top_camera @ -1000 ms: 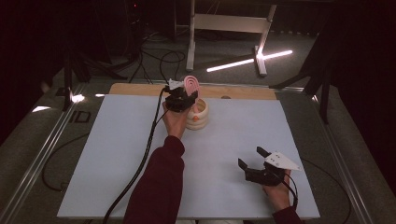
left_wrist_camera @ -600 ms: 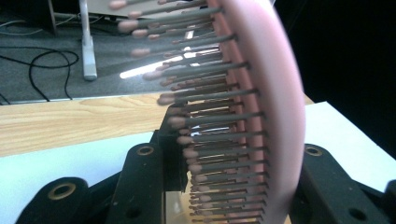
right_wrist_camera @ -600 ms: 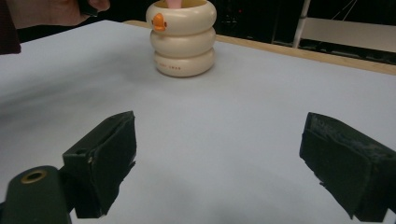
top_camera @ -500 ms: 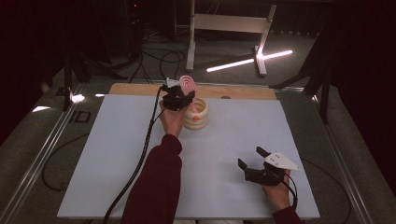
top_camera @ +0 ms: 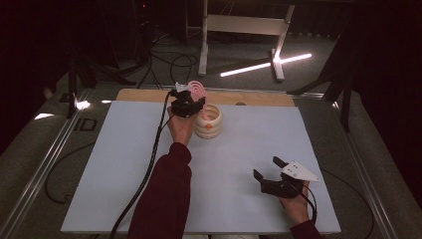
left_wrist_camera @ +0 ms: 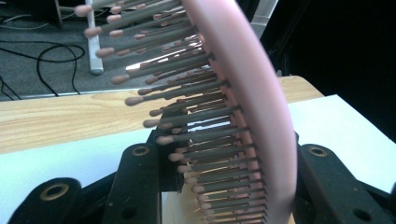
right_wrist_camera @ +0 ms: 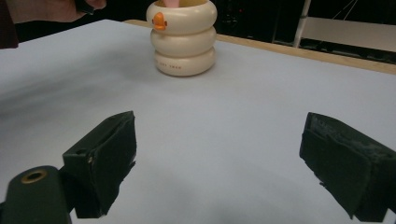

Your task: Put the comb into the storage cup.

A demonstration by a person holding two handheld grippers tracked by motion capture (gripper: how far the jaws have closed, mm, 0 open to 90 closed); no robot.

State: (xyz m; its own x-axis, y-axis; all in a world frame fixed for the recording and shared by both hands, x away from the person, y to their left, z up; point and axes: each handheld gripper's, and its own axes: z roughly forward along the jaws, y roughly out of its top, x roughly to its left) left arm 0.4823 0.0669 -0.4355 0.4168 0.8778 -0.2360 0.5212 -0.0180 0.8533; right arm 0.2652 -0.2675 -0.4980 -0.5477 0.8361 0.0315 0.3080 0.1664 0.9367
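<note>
Right claw (top_camera: pixel 269 172): near edge of white table (top_camera: pixel 124 164), jaws wide apart, nothing held; unmoved from the earlier frame. Cream ringed holder with orange duck mark (top_camera: pixel 209 121): upright, mid-table far side. Left claw (top_camera: pixel 191 99): just beside holder, jaws just easing open around pink plastic hairbrush (left_wrist_camera: pixel 247 98). Brush long axis near upright over the holder, bristles facing left in left gripper view; placement matches earlier frame.

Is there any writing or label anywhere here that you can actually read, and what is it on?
Cream ringed holder: a short line of small brownish print on its bottom ring, too blurred to read.
Pink hairbrush: no writing.
White mat: no writing.
</note>
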